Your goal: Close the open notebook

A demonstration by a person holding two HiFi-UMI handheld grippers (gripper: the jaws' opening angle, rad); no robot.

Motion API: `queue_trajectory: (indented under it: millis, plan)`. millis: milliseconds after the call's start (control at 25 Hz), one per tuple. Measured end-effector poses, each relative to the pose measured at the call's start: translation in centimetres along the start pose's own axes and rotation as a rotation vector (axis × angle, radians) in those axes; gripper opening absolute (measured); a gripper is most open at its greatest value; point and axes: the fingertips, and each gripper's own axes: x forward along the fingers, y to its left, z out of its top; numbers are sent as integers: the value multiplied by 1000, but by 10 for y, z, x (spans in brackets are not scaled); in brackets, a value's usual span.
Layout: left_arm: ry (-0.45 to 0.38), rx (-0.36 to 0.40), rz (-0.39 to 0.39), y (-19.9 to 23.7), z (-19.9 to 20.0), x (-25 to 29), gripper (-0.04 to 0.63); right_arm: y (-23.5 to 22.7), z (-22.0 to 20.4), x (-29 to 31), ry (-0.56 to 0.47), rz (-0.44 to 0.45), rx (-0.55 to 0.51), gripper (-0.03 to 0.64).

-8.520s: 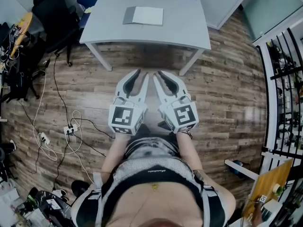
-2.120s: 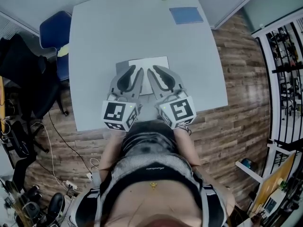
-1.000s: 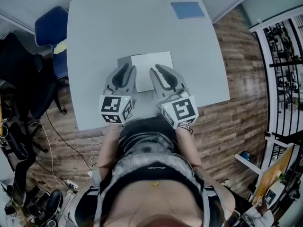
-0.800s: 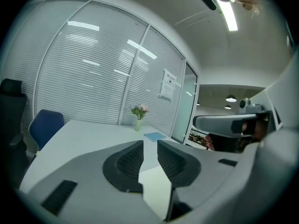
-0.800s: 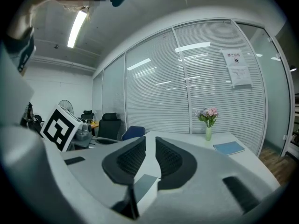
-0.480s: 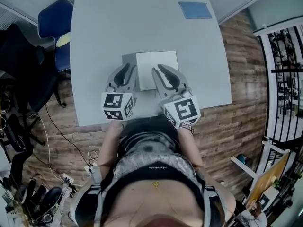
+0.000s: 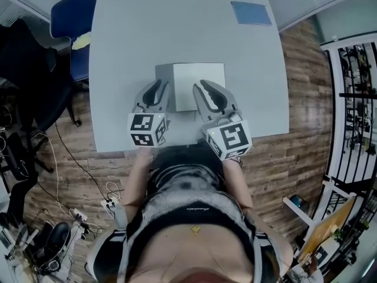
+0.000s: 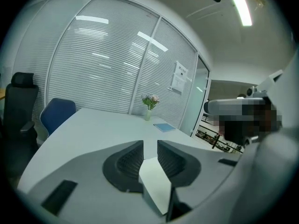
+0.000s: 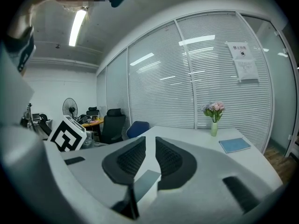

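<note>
One open notebook [image 7: 188,78] lies flat on the grey table [image 7: 135,34], white page up, near the front edge. Seconds ago the person stood well back; now both grippers hang over the notebook's near half. The left gripper [image 7: 158,84] and the right gripper [image 7: 203,86] each have their jaws slightly apart, gripping nothing.

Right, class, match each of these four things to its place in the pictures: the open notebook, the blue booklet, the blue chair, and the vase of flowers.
Things:
1. open notebook
2. blue booklet
3. blue chair
4. vase of flowers

Places:
A. standing at the far edge of the table
B. off the table, by its far left corner
C. lying flat near the table's far right corner
D. lying on the near half of the table

Pairs: 1-D, 2-C, 3-B, 4-A
</note>
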Motion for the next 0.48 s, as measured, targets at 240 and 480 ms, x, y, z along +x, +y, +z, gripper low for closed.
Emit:
queue_trajectory:
  millis: [240, 480]
  plan:
    - [38, -10, 23, 9, -16, 5, 71, -2, -5, 6, 12, 11, 7, 69]
    - [98, -27, 47, 20, -40, 8, 71, -4, -8, 7, 21, 13, 9, 68]
